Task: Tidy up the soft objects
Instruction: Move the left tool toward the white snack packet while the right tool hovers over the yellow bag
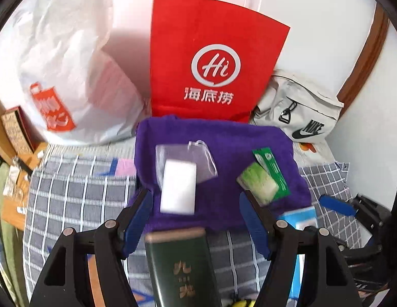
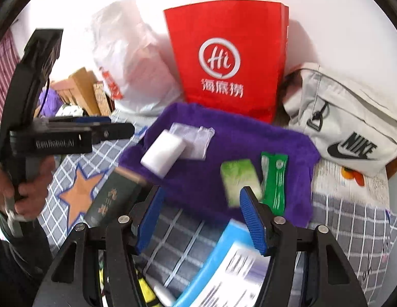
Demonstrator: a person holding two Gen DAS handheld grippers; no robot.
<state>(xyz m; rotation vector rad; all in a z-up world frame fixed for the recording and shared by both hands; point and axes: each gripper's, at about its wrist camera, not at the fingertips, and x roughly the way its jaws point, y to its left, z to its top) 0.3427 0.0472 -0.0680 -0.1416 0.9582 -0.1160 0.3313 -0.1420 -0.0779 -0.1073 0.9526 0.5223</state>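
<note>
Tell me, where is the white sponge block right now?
The white sponge block lies on the purple towel, partly over a clear plastic pouch, left of the green packet.

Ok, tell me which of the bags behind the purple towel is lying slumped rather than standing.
The grey Nike bag, slumped at the right; the red paper bag and the white plastic bag stand upright.

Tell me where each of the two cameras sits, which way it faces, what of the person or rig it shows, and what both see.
Left wrist: on the left gripper, angled down its open blue-padded fingers at the purple towel; the right gripper's blue finger shows at right.
Right wrist: on the right gripper, facing likewise; the left gripper and the hand holding it show at left.
Shared: towel, white sponge, red paper bag, dark green box.
</note>
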